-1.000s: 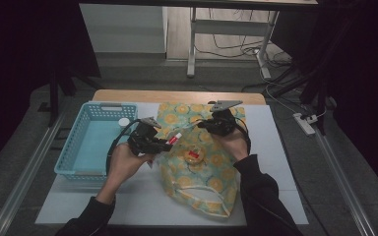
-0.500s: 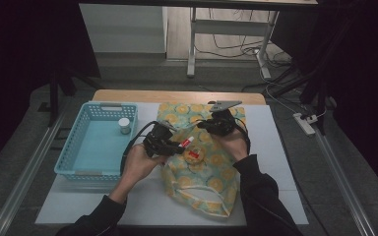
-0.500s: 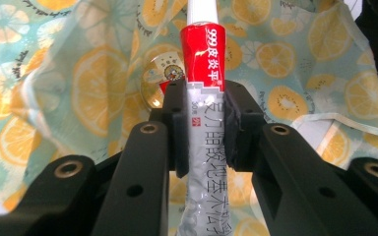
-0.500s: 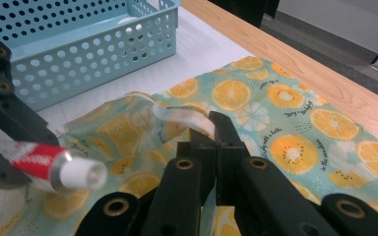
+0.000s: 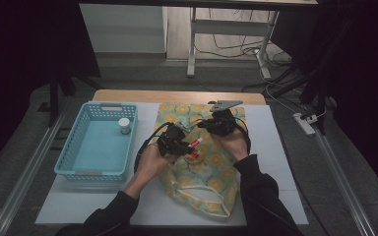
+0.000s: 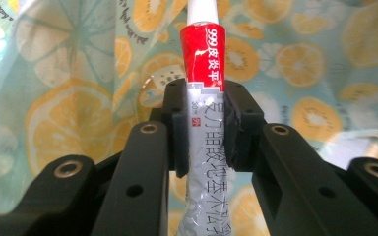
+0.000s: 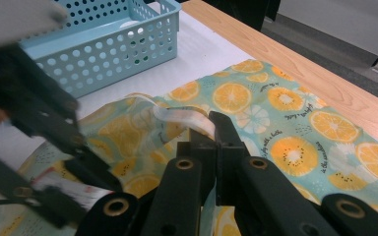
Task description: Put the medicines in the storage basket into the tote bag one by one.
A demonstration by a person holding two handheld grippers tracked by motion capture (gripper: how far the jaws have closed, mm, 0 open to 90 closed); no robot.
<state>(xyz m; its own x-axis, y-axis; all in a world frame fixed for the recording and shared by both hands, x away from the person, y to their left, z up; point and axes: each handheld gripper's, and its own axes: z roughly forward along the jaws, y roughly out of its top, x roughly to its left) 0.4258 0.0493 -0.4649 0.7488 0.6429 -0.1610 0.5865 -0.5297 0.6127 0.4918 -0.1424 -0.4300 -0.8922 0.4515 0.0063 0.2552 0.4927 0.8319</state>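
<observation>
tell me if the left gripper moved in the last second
Yes. The left gripper, shut on the tube, has shifted right, away from the basket and farther over the bag.

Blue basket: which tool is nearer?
Left. The left tool, clamped on the red-and-silver tube, is just right of the blue basket; the right tool sits farther right, over the fruit-print bag.
</observation>
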